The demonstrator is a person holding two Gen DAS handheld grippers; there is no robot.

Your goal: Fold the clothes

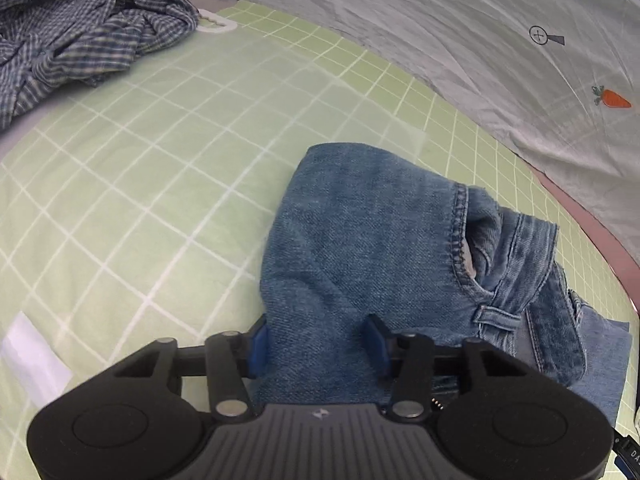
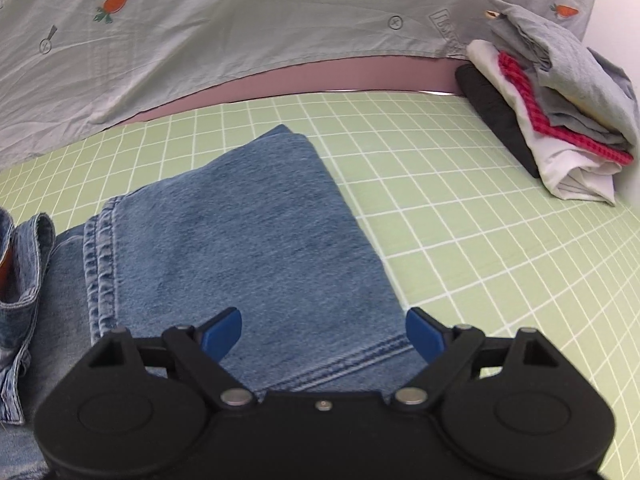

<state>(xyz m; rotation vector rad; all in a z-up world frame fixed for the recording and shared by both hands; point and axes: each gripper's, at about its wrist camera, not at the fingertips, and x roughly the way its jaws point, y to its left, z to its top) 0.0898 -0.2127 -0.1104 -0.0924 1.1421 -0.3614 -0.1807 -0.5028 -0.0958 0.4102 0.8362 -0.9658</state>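
My left claw [image 1: 316, 346] hangs low over the jeans [image 1: 372, 256], its blue fingers apart with denim showing between them and nothing pinched. My right claw [image 2: 323, 334] is spread wider still, also gripping nothing, straddling the hemmed end of the folded leg panel in the lower middle of its frame.

The jeans lie on the green checked sheet [image 1: 168, 168], doubled over into a thick pad. In the left view they run from my claw at bottom centre up toward the middle of the frame, with the pocket and waistband bunched off to the right. In the right view the smooth folded panel stretches away from my claw toward the upper left, its long axis slanting that way, and the waistband sits at the far left edge. Both claws are right over the denim; neither is clearly nearer. Whether one more fold is due or the pad is ready to be moved, I cannot tell from how it lies.

I count one pair of jeans, one crumpled checked shirt [image 1: 80, 28] in the upper left of the left view, well apart from the jeans, and one stack of folded clothes [image 2: 560, 112] in the upper right of the right view. A pale carrot-print cloth [image 2: 260, 16] hangs across the back.
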